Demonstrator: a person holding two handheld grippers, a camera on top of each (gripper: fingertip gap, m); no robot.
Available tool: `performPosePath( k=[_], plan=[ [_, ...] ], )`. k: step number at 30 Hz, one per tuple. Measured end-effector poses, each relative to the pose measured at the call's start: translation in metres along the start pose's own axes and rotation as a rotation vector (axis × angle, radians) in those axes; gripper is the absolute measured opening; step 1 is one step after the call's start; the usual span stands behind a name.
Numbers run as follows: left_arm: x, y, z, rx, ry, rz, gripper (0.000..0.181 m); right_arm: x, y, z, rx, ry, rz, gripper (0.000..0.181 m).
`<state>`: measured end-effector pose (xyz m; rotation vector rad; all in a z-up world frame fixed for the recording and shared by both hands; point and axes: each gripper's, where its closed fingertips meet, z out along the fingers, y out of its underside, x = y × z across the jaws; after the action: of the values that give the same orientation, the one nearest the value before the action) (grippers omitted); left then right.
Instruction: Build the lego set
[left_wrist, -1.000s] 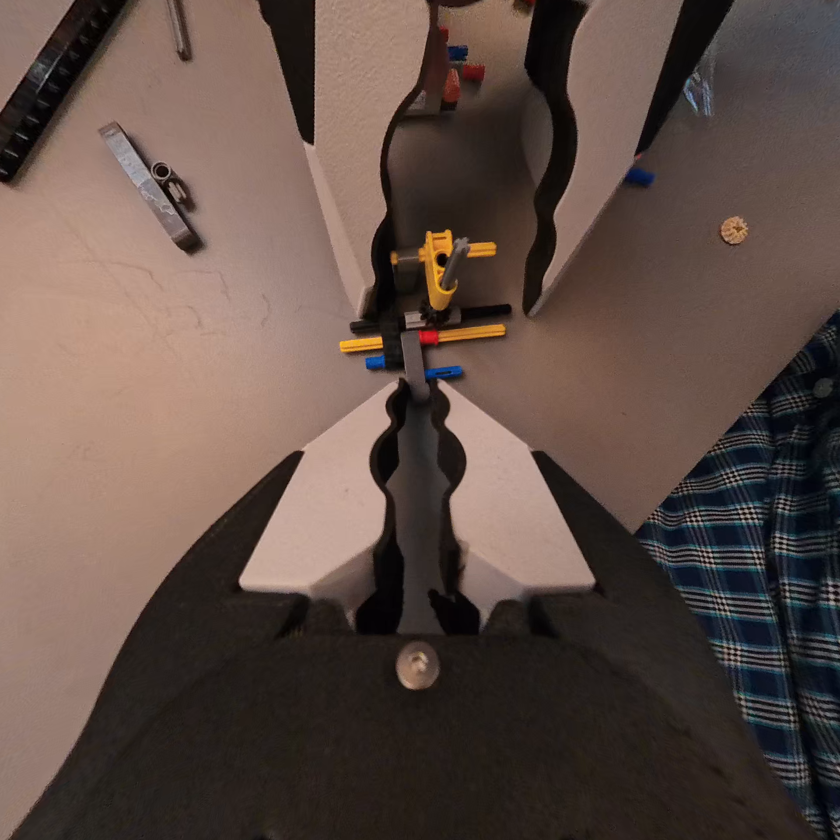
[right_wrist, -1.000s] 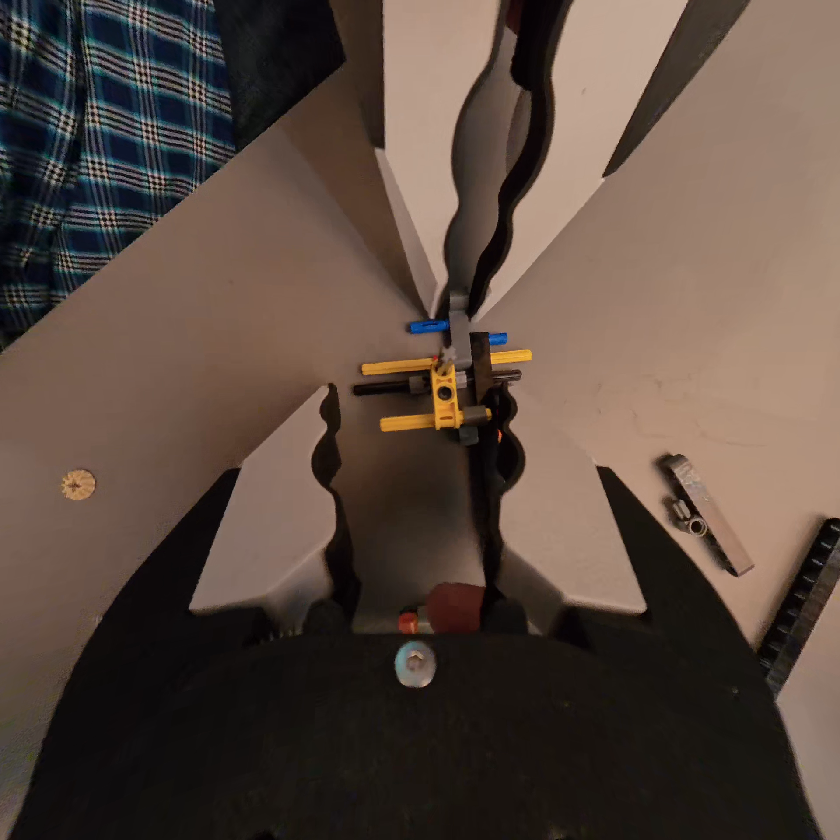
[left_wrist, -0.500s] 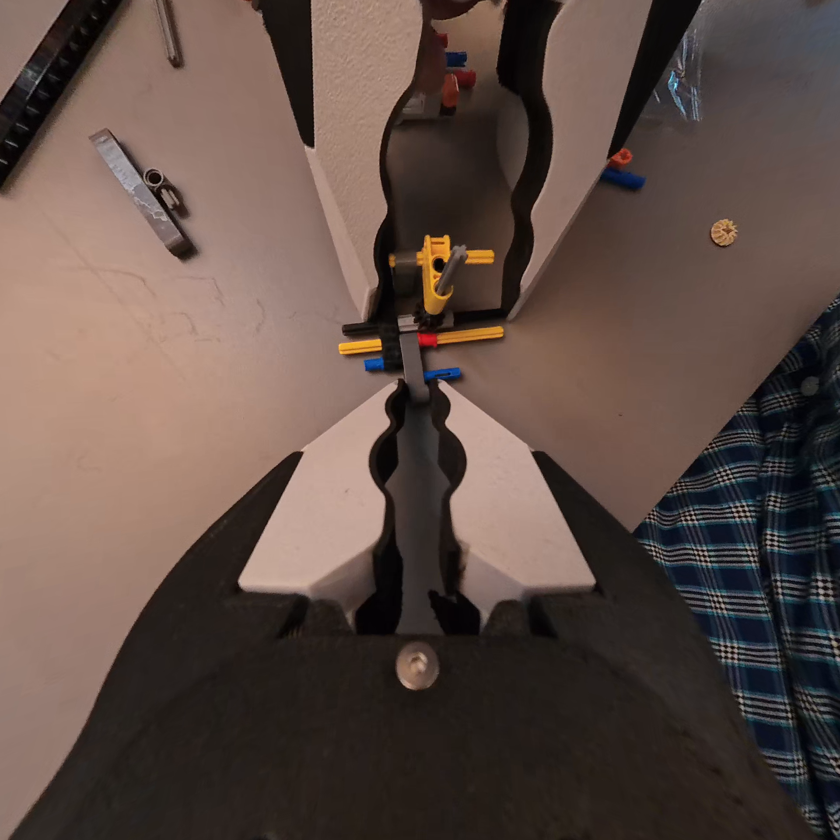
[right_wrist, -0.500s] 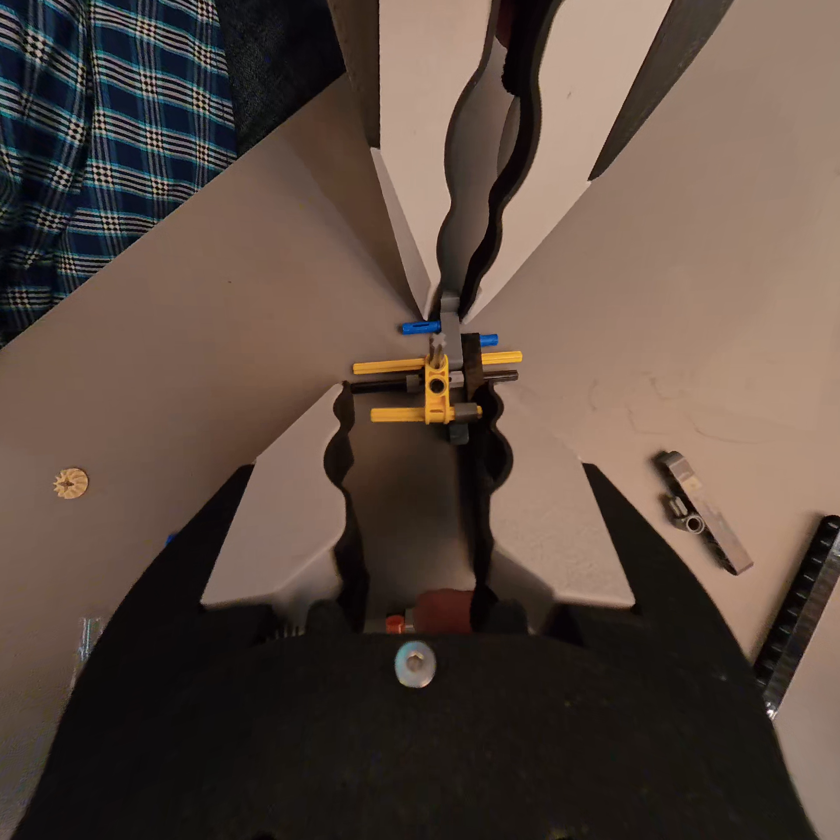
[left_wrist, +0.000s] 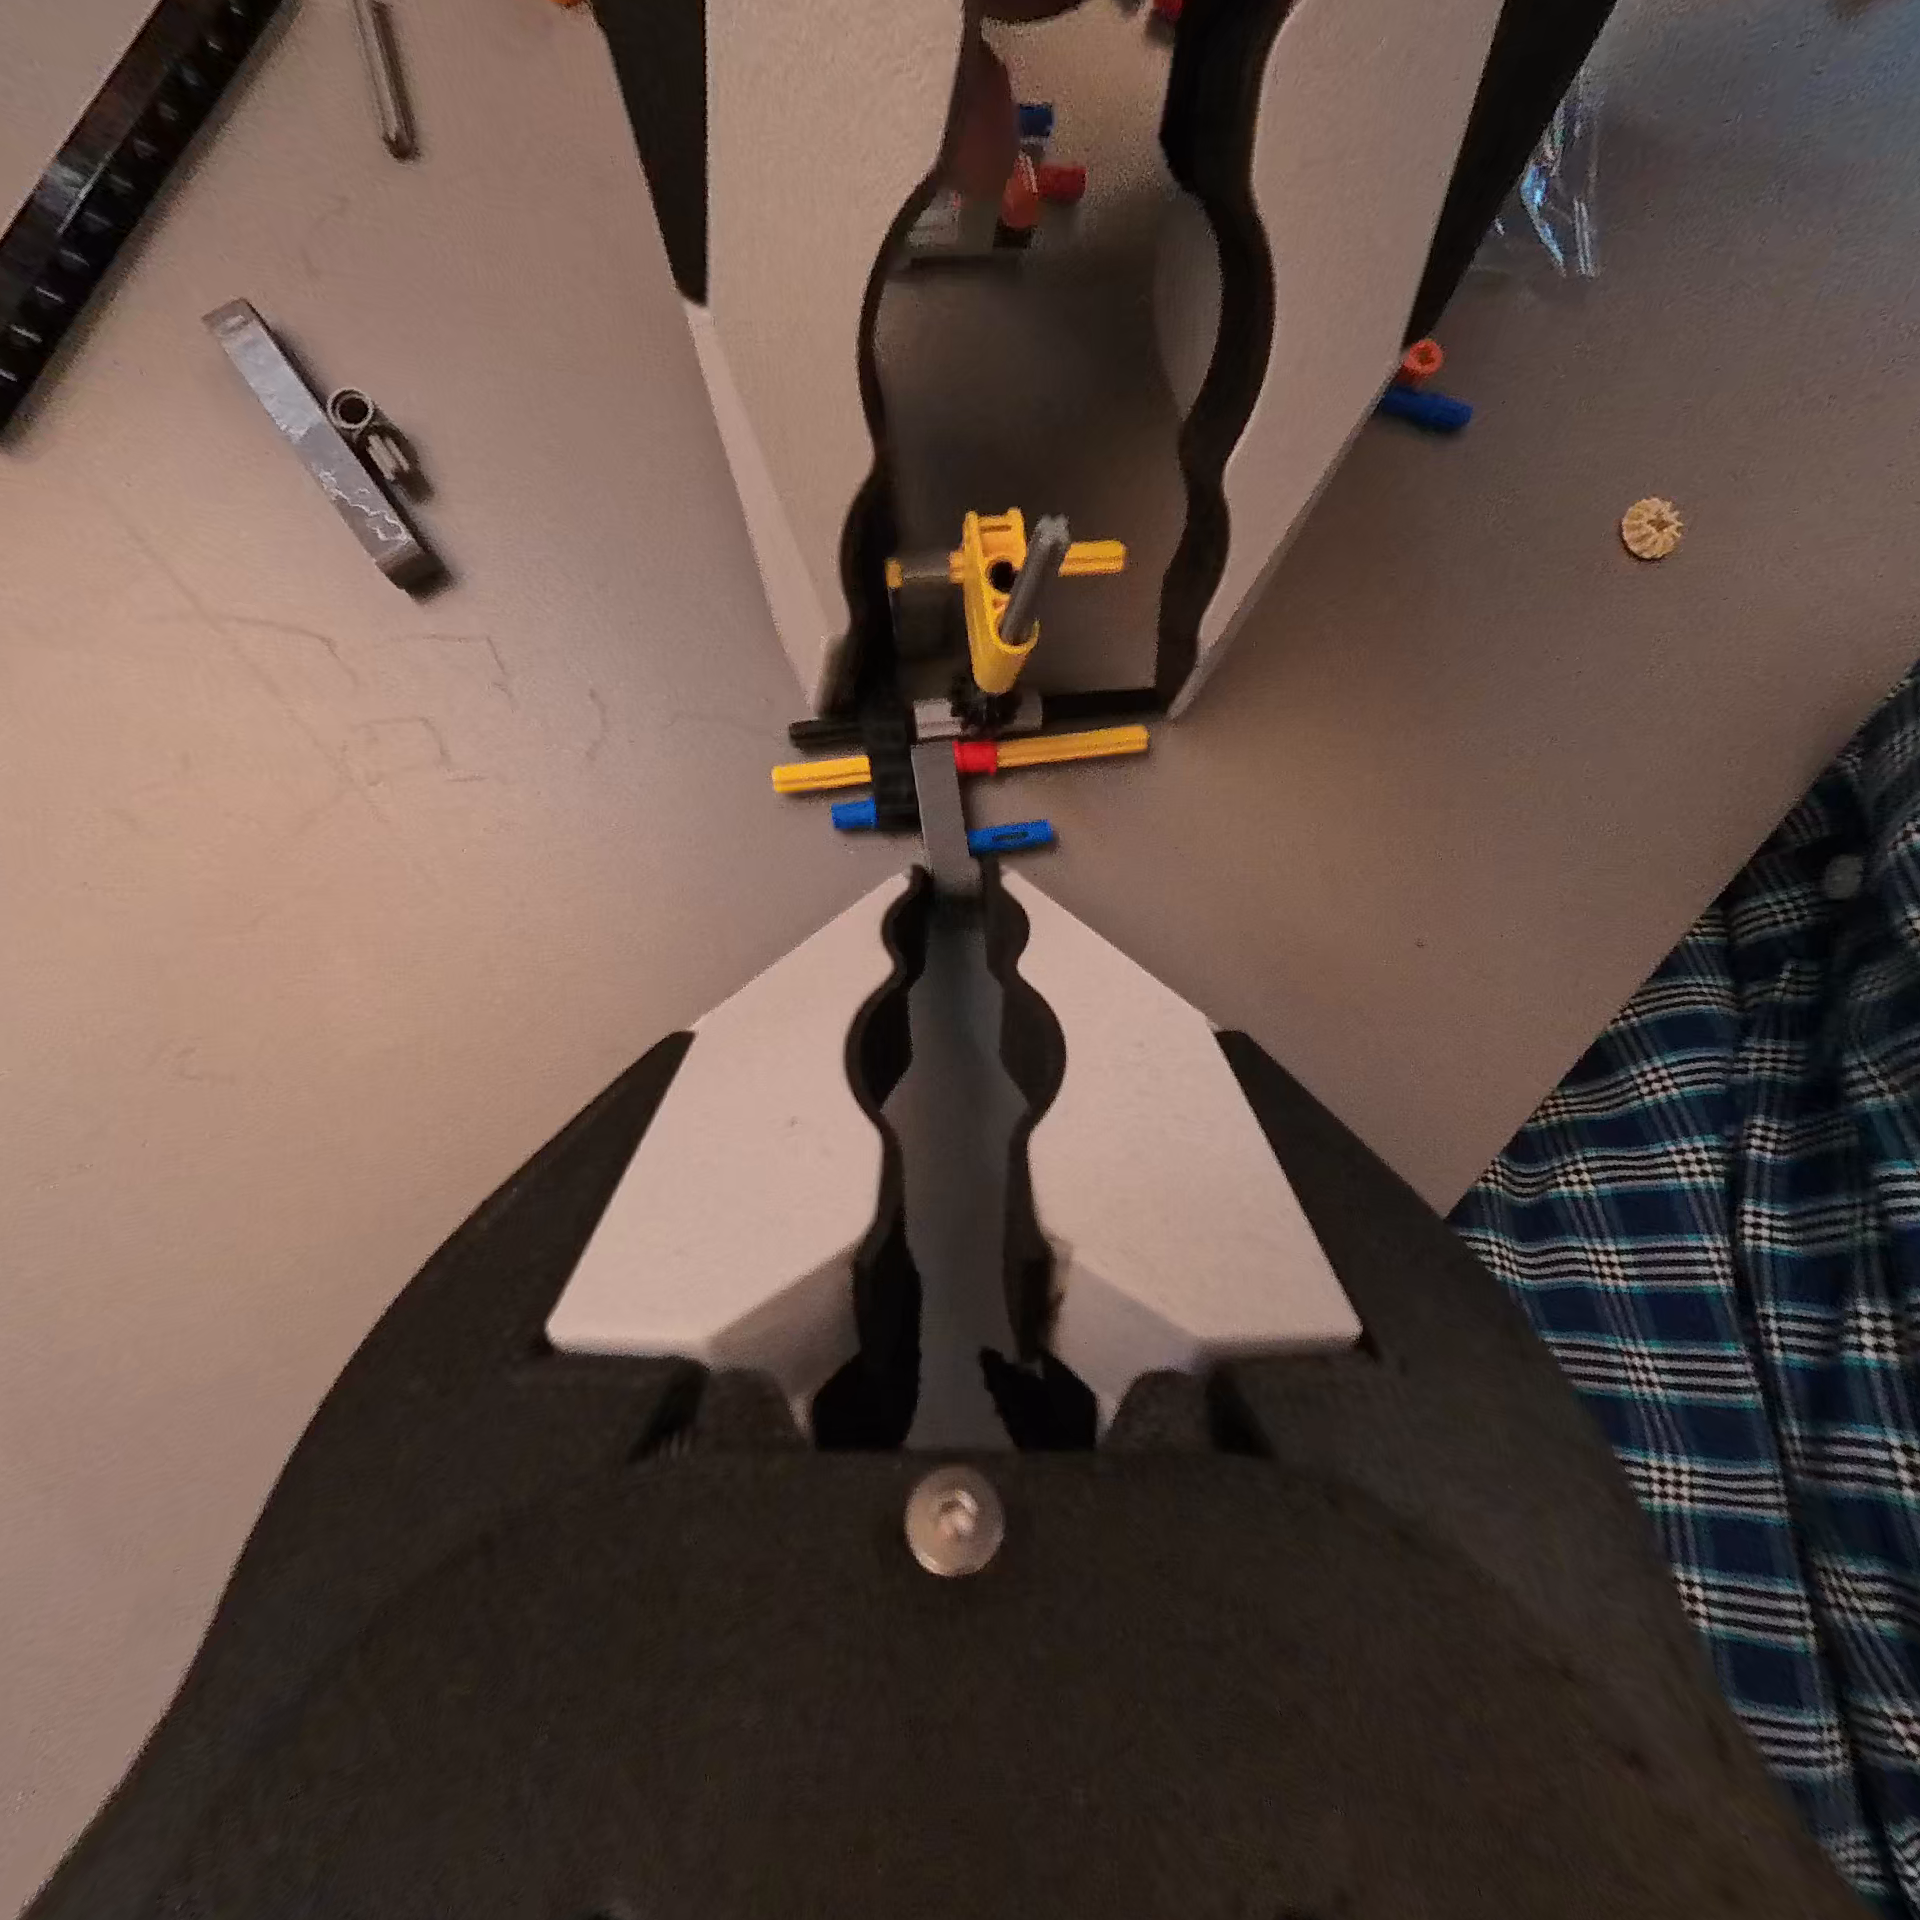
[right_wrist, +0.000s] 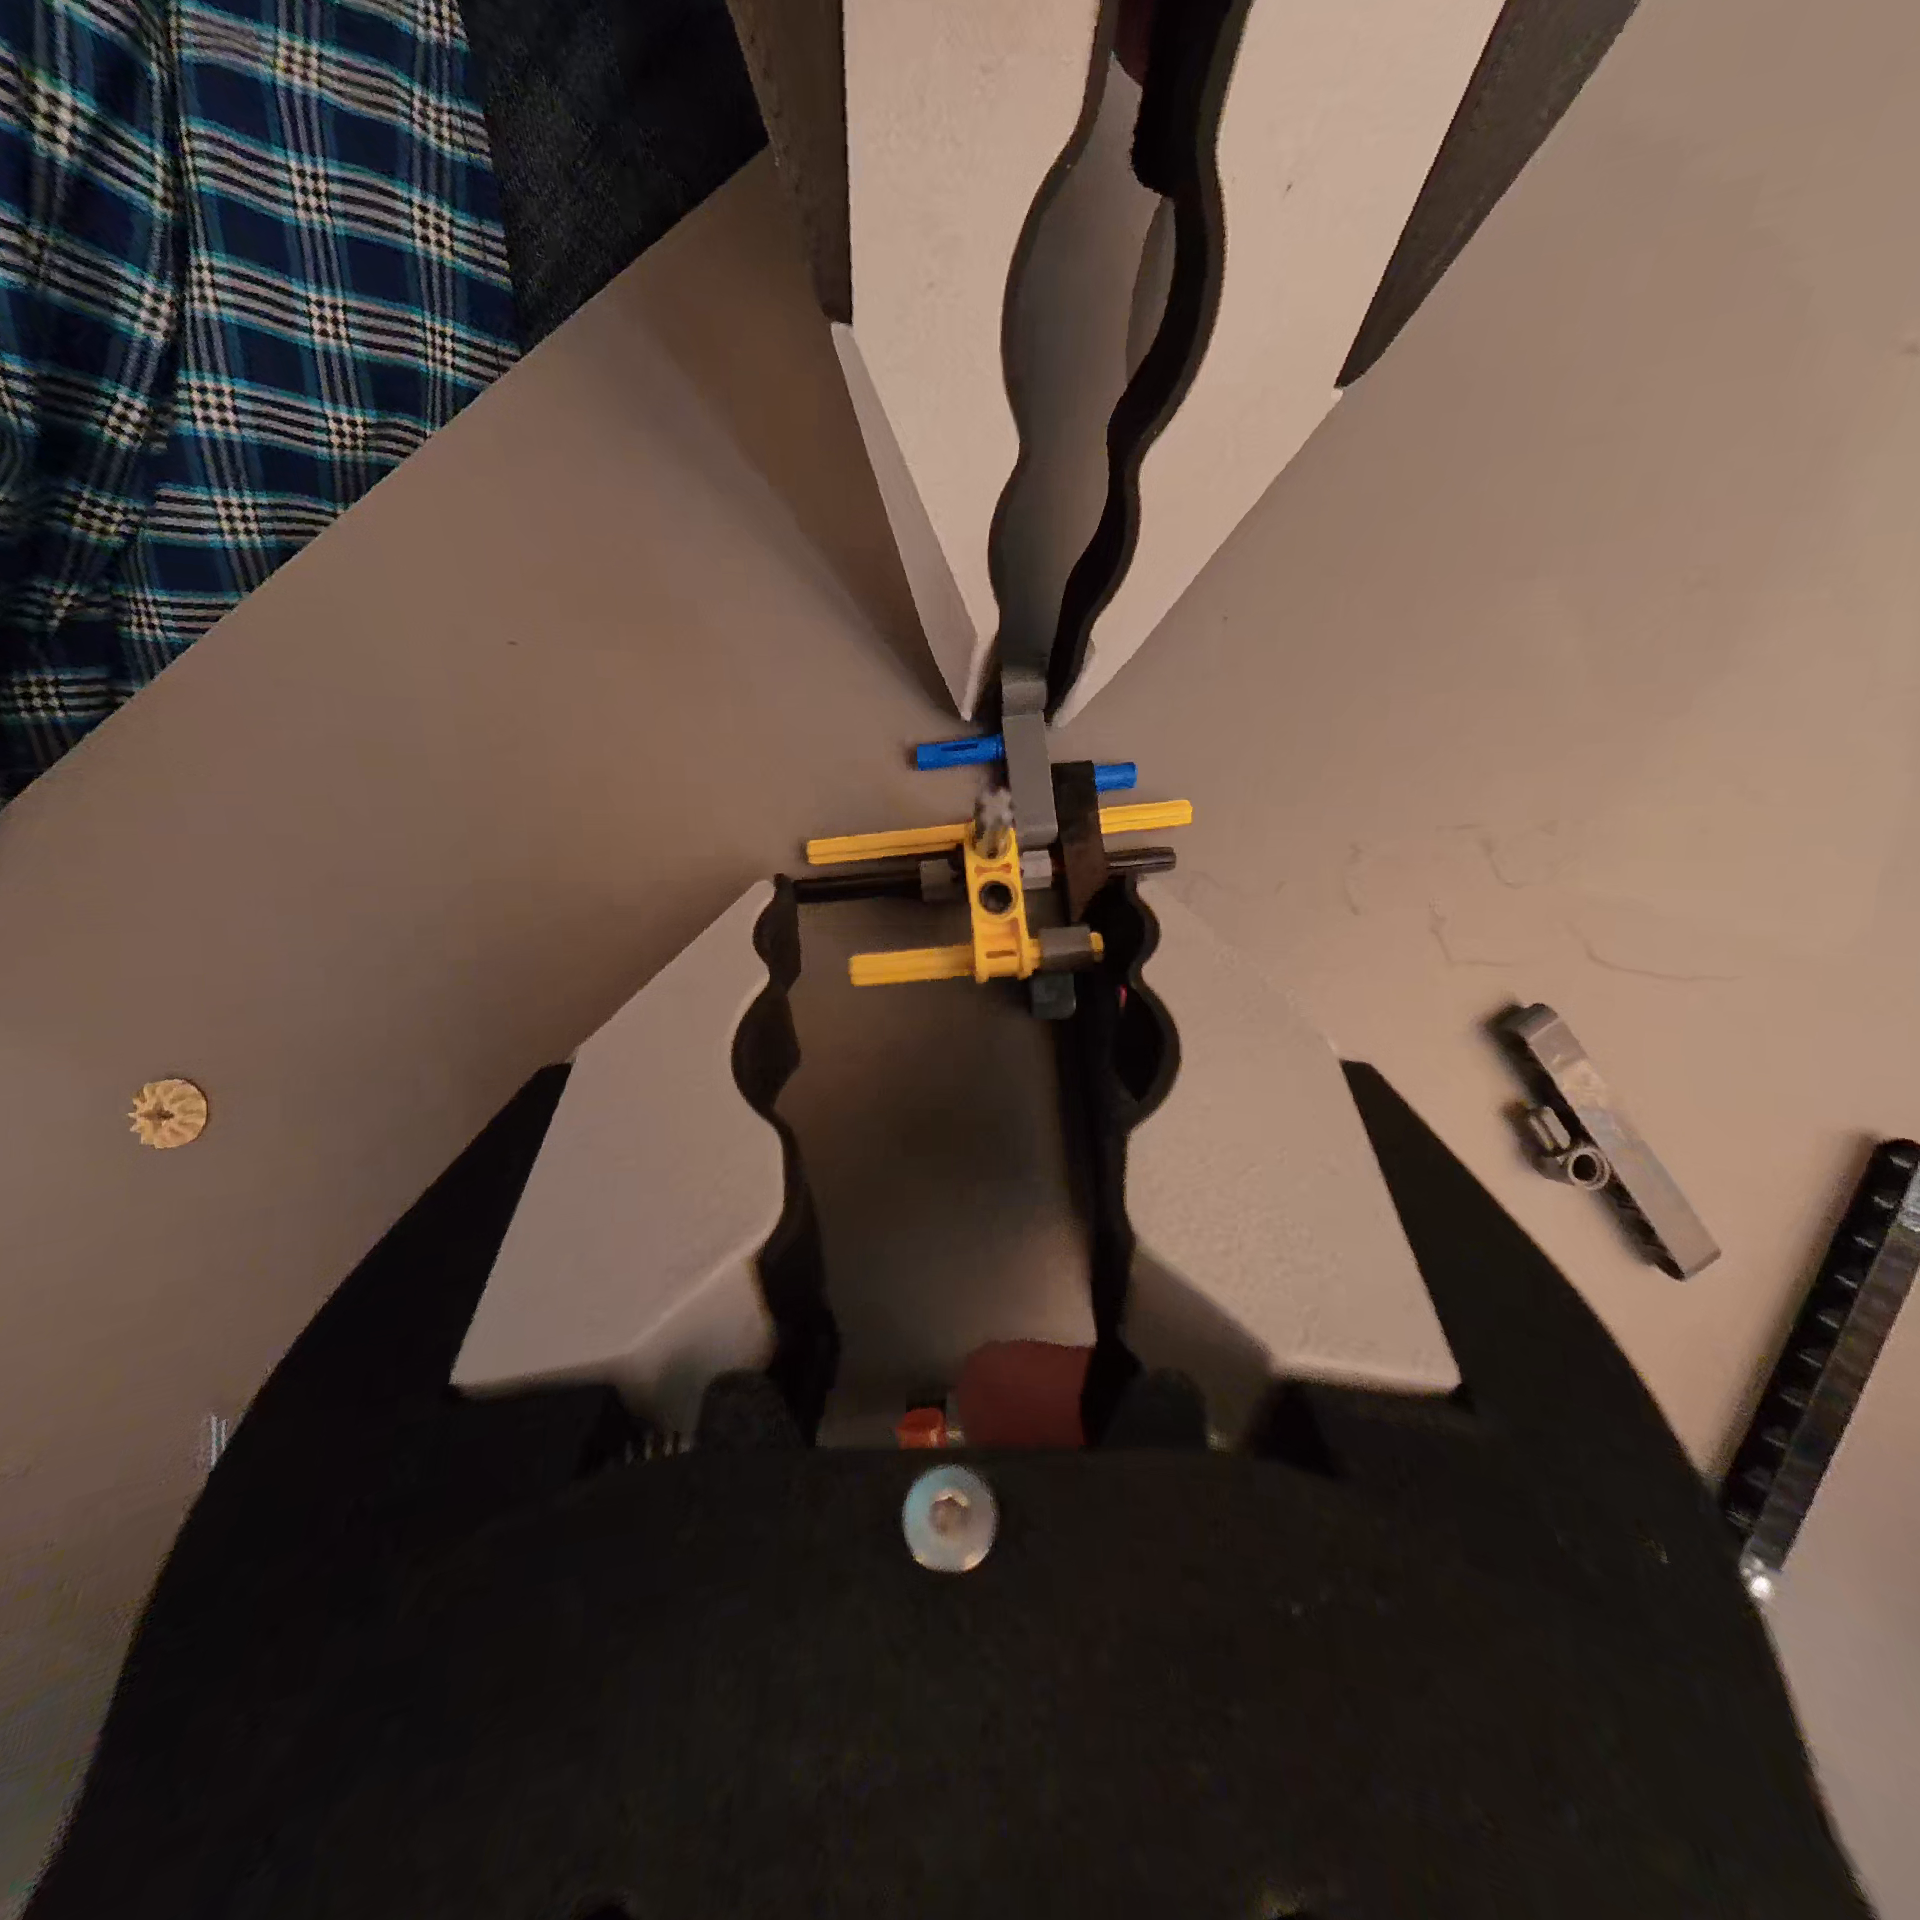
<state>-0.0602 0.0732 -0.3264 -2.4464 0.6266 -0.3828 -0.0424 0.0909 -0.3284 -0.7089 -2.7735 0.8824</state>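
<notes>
A small lego assembly (left_wrist: 977, 727) of yellow axles, blue pins, a black axle, a red bush and a yellow connector (right_wrist: 997, 904) hangs over the beige table. My left gripper (left_wrist: 954, 883) is shut on the assembly's grey beam (left_wrist: 940, 821). It shows at the top of the right wrist view (right_wrist: 1023, 696). My right gripper (right_wrist: 951, 899) faces it and is open, its fingers on either side of the yellow connector end. Its right finger (right_wrist: 1127, 935) lies against the black beam (right_wrist: 1075, 831). It shows at the top of the left wrist view (left_wrist: 1013, 696).
Loose on the table are a tan gear (left_wrist: 1652, 528), a grey beam with a small grey connector (left_wrist: 322, 447), a black gear rack (left_wrist: 114, 177), a grey axle (left_wrist: 390, 78), and a blue pin with an orange piece (left_wrist: 1423, 405). A person's plaid clothing (left_wrist: 1714, 1299) borders the table edge. My two grippers' fingertips are within a few centimetres of each other.
My right gripper's fingers have narrowed a little around the yellow connector end and shifted slightly. My left gripper has kept its hold on the grey beam.
</notes>
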Motion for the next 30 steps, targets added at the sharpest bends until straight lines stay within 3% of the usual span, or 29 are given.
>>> performPosePath(
  k=[6, 14, 18, 25, 30],
  plan=[
    [0.000, 0.001, -0.004, -0.017, 0.003, 0.001, 0.017, 0.006, 0.010, -0.013, -0.005, 0.034, 0.021, 0.072],
    [0.007, -0.034, -0.011, 0.094, -0.027, 0.039, 0.037, 0.008, 0.014, -0.026, 0.011, 0.032, 0.033, 0.065],
    [0.011, -0.046, -0.006, 0.120, -0.034, 0.055, 0.037, 0.011, 0.014, -0.029, 0.021, 0.044, 0.038, 0.058],
    [0.009, -0.044, 0.007, 0.088, -0.040, 0.045, 0.016, 0.009, 0.009, -0.033, 0.059, 0.040, 0.027, 0.053],
    [0.007, -0.045, 0.008, 0.092, -0.046, 0.049, 0.007, 0.007, 0.008, -0.030, 0.061, 0.029, 0.018, 0.036]
  ],
)
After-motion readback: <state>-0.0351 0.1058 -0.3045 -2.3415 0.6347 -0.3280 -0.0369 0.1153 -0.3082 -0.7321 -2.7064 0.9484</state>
